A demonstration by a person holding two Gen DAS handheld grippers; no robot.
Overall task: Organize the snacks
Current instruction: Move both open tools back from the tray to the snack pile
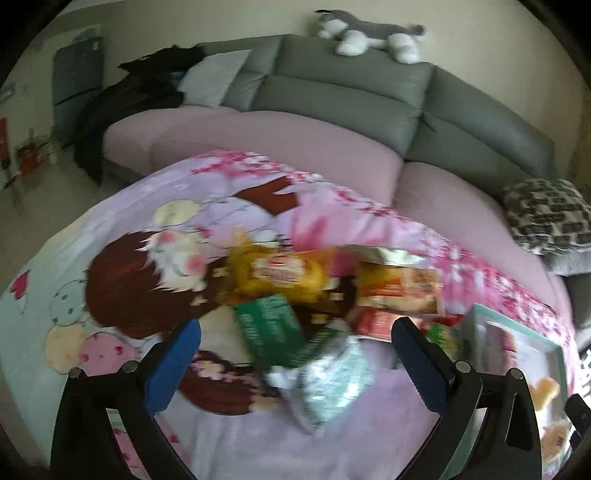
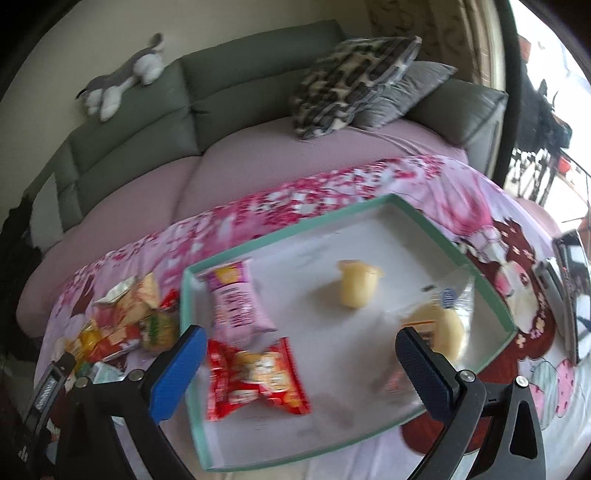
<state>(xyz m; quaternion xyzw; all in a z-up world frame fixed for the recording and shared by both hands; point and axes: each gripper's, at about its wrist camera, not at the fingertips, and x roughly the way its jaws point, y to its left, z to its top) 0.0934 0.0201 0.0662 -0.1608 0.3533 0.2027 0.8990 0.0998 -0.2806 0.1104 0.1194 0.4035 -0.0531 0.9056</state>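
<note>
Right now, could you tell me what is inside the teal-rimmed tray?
The tray holds a pink packet, a red packet, a yellow cup and a clear-wrapped bun, partly hidden behind a gripper finger.

A home living room, going by the furnishings. Grey-green sofa [image 1: 351, 96] with a pinkish seat cover along a plain wall, plush husky [image 1: 369, 35] lying on its backrest, patterned cushion [image 2: 351, 81] at one end. In front, a cartoon-print cloth [image 1: 122, 258], dark clothing [image 1: 140, 96] heaped at the sofa's far end.
</note>
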